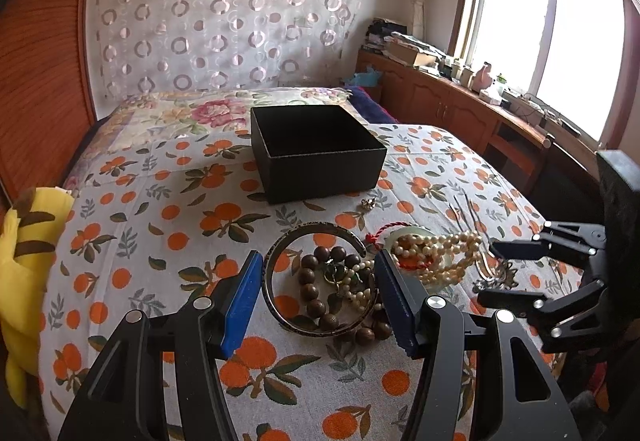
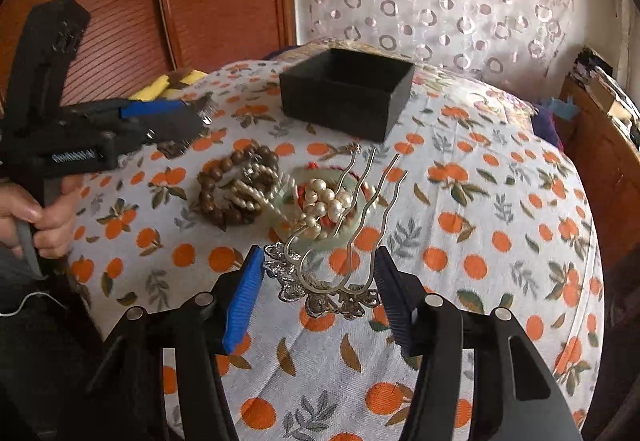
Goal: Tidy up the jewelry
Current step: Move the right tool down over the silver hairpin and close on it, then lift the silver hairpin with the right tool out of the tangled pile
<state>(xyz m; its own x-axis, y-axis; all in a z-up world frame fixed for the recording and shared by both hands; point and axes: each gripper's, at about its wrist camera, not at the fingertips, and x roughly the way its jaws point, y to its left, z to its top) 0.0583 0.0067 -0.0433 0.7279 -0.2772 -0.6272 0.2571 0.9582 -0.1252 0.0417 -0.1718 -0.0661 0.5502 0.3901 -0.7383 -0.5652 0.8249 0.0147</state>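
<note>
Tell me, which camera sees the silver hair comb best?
The right wrist view: the silver hair comb lies close between the right gripper fingers, prongs and flowery base clear. The left wrist view shows only thin prongs and a partly hidden base.

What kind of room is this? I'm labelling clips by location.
Most likely a bedroom: a bed with an orange-print sheet, a flowered pillow, and wooden cabinets beneath a window.

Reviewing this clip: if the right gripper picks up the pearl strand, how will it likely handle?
The pearl strand lies in slack loops, so it will probably droop rather than hold shape. It is heaped over the jade ring and against the hairpin, so it may drag them. The round beads look smooth, perhaps slippery for the right gripper.
</note>
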